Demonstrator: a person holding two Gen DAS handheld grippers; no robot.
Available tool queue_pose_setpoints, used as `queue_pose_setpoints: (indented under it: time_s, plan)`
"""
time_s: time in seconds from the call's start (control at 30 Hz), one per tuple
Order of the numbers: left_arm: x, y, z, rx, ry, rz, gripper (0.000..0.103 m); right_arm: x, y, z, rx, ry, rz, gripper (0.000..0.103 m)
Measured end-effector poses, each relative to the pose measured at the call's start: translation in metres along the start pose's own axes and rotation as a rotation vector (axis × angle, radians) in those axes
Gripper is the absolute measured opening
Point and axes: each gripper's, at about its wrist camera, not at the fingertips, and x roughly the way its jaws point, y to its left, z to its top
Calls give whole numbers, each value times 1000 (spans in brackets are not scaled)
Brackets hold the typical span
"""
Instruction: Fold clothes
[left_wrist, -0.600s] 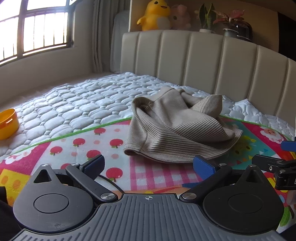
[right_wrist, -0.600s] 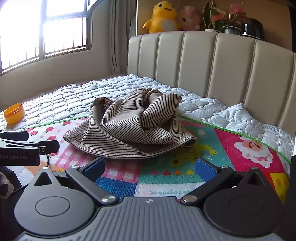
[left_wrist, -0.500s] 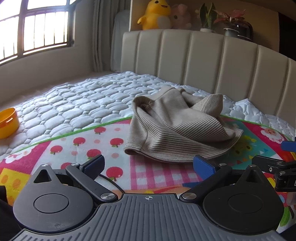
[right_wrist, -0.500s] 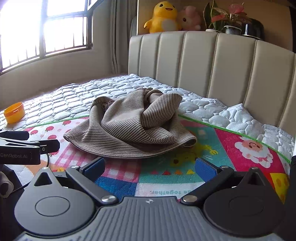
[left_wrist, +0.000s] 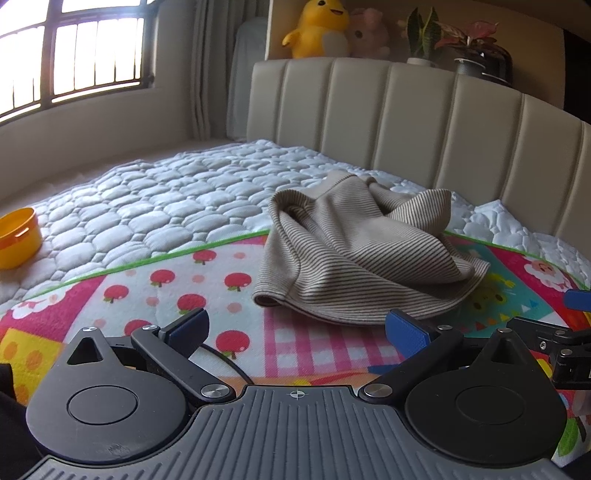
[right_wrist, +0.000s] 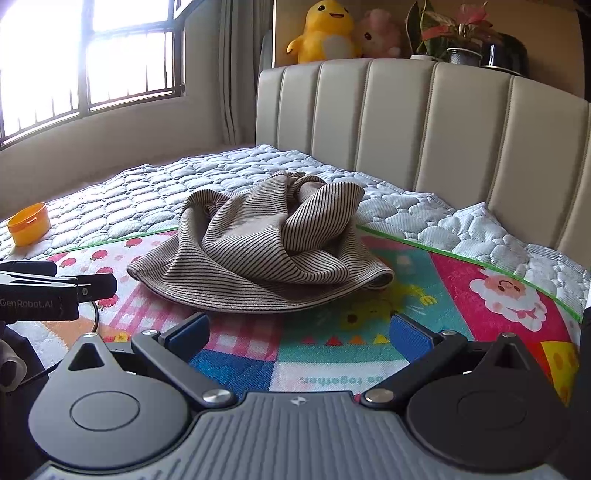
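Approaching a crumpled beige striped knit garment (left_wrist: 354, 254) at frame centre, heaped on a colourful printed mat (left_wrist: 177, 295) over the quilted bed (left_wrist: 155, 199): left gripper (left_wrist: 295, 326) and right gripper (right_wrist: 299, 328) both hold their blue-padded fingers apart, empty, just short of the curved hem. Judged next: pinching that soft ribbed edge to spread it flat.
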Motion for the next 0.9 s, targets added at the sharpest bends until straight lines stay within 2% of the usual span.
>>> queue_pose_setpoints:
  time_s: [0.9]
  plan:
    - [5, 5, 0, -42, 20, -10, 103, 7, 0, -3, 19, 18, -9, 103]
